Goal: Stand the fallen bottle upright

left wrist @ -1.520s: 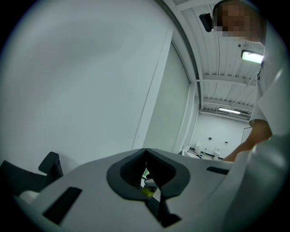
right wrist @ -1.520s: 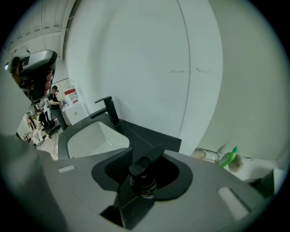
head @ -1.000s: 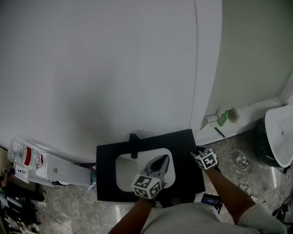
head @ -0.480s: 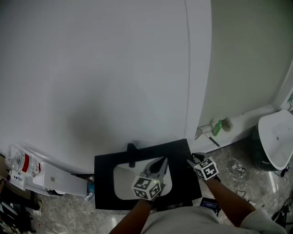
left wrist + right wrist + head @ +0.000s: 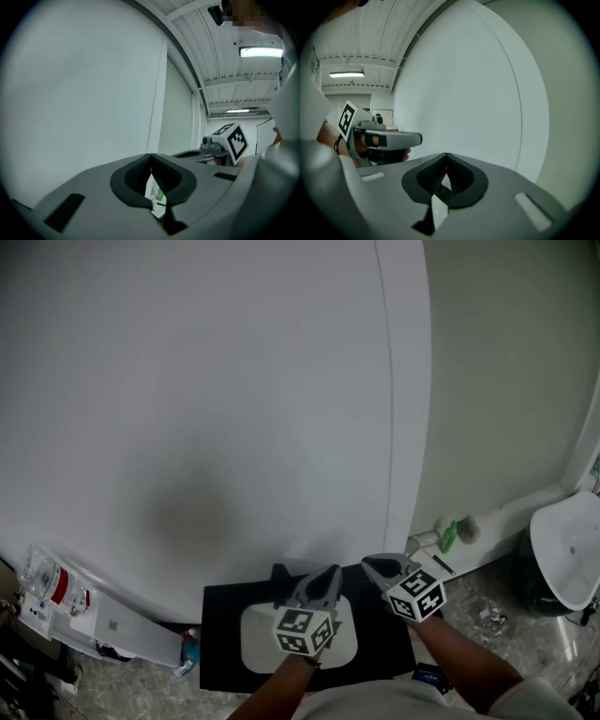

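**Both grippers clenched on nothing, bottle well off to the right**

A person is holding the left gripper and the right gripper above a black counter with a white sink basin. Both pairs of fingers are pressing tip to tip and gripping nothing. Only a sliver of background is showing through the slit below the left tips.

The likely bottle, small and green, is sitting on a pale ledge, well beyond and to the right of the right fingertips. It is too small to tell whether it is lying down. It is looking light, stiff and smooth, so liable to roll. Gripping gently across its body near the middle is looking safest.
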Tool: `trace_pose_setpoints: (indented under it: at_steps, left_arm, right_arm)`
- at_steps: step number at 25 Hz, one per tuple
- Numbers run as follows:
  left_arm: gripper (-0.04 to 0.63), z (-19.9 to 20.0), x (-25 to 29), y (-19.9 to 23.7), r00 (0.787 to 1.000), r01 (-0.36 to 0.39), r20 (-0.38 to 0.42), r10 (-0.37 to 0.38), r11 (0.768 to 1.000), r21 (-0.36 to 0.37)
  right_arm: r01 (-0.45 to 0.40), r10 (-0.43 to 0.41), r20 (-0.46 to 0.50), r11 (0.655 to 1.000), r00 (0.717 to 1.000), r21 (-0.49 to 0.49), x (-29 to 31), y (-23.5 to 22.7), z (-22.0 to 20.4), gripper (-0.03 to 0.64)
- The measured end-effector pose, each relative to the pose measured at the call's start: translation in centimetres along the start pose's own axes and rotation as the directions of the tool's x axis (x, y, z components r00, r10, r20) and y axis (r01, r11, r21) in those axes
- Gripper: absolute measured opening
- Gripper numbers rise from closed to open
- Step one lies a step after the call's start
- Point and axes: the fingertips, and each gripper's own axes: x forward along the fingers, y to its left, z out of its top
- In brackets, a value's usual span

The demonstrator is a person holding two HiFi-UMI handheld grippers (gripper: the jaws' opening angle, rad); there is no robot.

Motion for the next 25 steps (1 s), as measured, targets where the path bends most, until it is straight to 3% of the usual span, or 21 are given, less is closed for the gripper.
trace_pose_setpoints:
  at_steps: [5, 10, 25]
  left_arm:
    - [0.009, 2.6, -0.4, 2.0, 0.996, -0.084, 0.020, 0.084, 0.996, 0.027]
    - [0.009, 5.1, -0.6, 3.3, 0.992, -0.126, 0.038, 0.124, 0.990, 0.056]
    - [0.009, 6.3, -0.7, 3.3, 0.991, -0.127, 0.057, 0.124, 0.991, 0.047]
  right_arm:
    - [0.002, 0.003, 0.134, 0.999, 0.991, -0.036, 0.7, 1.8, 5.6, 0.003]
    - [-0.012, 0.020, 0.186, 0.999, 0.982, -0.046, 2.2, 3.6, 8.7, 0.002]
    - [-0.040, 0.049, 0.207, 0.998, 0.977, -0.047, 3.0, 5.0, 10.0, 0.002]
